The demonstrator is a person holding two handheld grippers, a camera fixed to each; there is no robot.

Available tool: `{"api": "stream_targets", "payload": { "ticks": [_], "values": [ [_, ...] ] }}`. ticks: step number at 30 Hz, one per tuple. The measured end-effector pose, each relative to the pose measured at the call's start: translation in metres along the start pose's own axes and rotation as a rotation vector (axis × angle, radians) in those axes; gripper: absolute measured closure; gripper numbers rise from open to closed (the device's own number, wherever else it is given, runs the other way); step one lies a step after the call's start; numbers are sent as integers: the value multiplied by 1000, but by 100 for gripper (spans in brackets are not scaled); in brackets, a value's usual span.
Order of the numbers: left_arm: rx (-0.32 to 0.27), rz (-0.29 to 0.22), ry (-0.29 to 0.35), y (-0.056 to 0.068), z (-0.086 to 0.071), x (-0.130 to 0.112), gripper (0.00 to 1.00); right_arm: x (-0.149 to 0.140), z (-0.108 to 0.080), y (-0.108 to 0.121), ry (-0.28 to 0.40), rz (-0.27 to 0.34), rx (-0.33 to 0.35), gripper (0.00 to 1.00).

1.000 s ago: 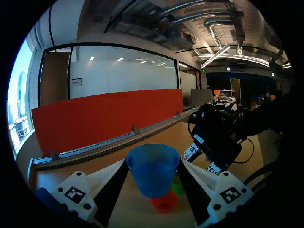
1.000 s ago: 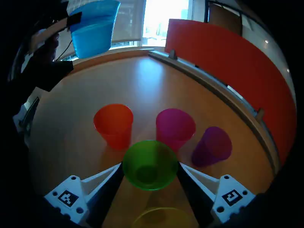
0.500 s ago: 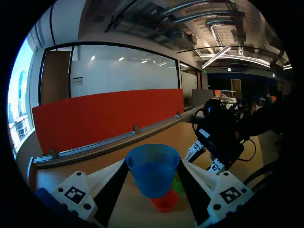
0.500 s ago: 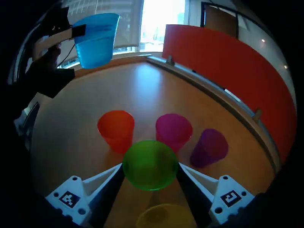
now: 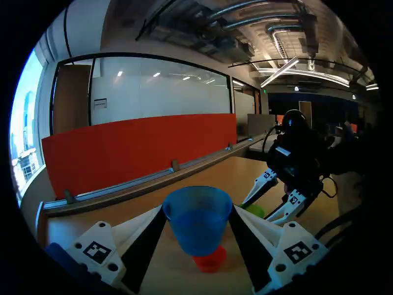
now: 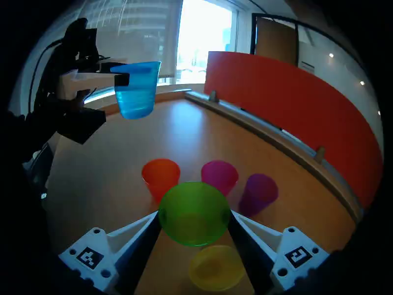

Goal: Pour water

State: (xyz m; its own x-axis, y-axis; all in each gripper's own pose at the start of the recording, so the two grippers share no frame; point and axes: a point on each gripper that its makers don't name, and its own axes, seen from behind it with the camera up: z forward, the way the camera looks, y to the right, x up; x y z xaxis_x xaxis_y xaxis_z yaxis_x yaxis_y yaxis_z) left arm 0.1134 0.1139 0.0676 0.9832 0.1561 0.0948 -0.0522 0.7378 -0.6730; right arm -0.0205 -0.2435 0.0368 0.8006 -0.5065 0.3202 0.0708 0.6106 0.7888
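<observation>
Left hand-held gripper is closed on the part-filled blue cup, aloft over the tabletop middle, right hand-held gripper closed on the green cup; both judged light, thin-walled, best gripped gently mid-wall.

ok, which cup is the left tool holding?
The blue cup, raised off the table; the green cup is in the right tool, the rest stand on the table.
</observation>
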Motion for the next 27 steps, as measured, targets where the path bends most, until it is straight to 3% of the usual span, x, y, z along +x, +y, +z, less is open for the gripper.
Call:
{"api": "stream_targets", "payload": {
  "ticks": [14,27],
  "values": [
    [1,2,6,13,-8,5,14,21,-42,-9,113,-7,-35,7],
    [-1,2,17,21,-10,11,14,39,-63,-19,206,-18,-37,7]
  ]
}}
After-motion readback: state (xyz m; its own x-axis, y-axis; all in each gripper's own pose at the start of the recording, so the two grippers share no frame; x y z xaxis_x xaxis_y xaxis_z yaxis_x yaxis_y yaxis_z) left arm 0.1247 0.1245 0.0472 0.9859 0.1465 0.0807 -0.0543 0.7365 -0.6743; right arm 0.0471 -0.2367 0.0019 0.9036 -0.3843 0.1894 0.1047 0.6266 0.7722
